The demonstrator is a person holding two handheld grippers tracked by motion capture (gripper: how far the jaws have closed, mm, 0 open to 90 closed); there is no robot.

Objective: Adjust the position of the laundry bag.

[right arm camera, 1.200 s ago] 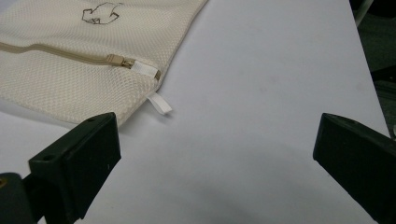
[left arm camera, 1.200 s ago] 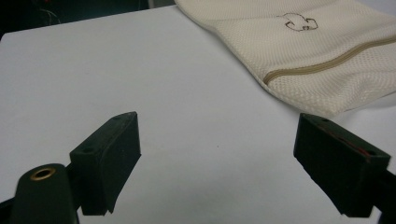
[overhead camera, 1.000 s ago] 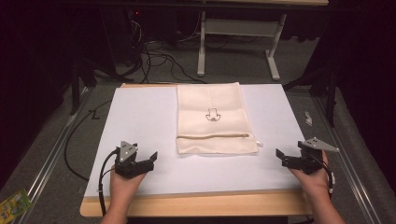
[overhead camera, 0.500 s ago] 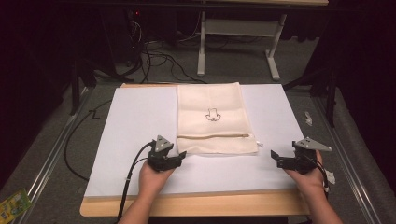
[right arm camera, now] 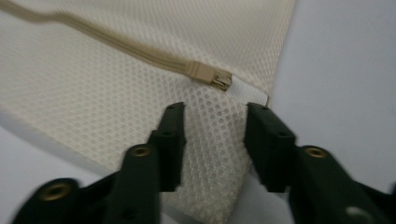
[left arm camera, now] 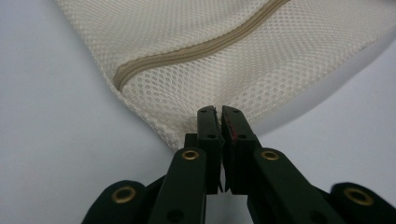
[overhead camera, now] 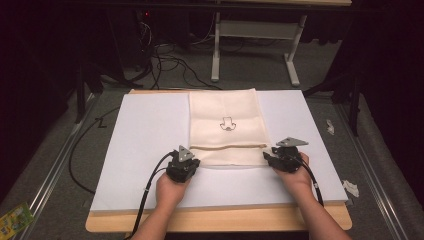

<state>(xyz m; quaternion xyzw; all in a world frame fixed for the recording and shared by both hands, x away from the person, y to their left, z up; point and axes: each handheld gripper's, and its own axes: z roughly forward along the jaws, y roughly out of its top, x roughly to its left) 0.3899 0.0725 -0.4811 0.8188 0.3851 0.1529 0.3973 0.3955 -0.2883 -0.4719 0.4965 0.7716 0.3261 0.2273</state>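
The work in hand looks like taking the cream mesh bag (overhead camera: 226, 127) by its two near corners, probably to lift or spread it, so both grips should be equally sound before anything rises. The bag lies flat at the middle of the white board (overhead camera: 140, 145), running from its 12 o'clock edge down toward the centre, its zipped end nearest the person. At about 7 o'clock from the bag, the left gripper (overhead camera: 186, 167) has just closed: in the left gripper view its jaws stand together, pinched on the very tip of the bag's corner (left arm camera: 187, 126). That bite is shallow; a deeper hold on the mesh would slip less. The zipper (left arm camera: 196, 46) runs as a ribbed tan band above it, slightly wavy, so the cloth is slack rather than taut. At about 5 o'clock, the right gripper (overhead camera: 277, 157) has been closing, but its jaws are apart, straddling the other corner (right arm camera: 212, 135) with the mesh between them and not yet pressed. I would finish that closure below the zipper pull (right arm camera: 210, 77), clear of the hard slider and its white tab. The fabric is fine honeycomb netting, soft, thin and floppy; lifting both corners together and evenly should keep it from twisting.
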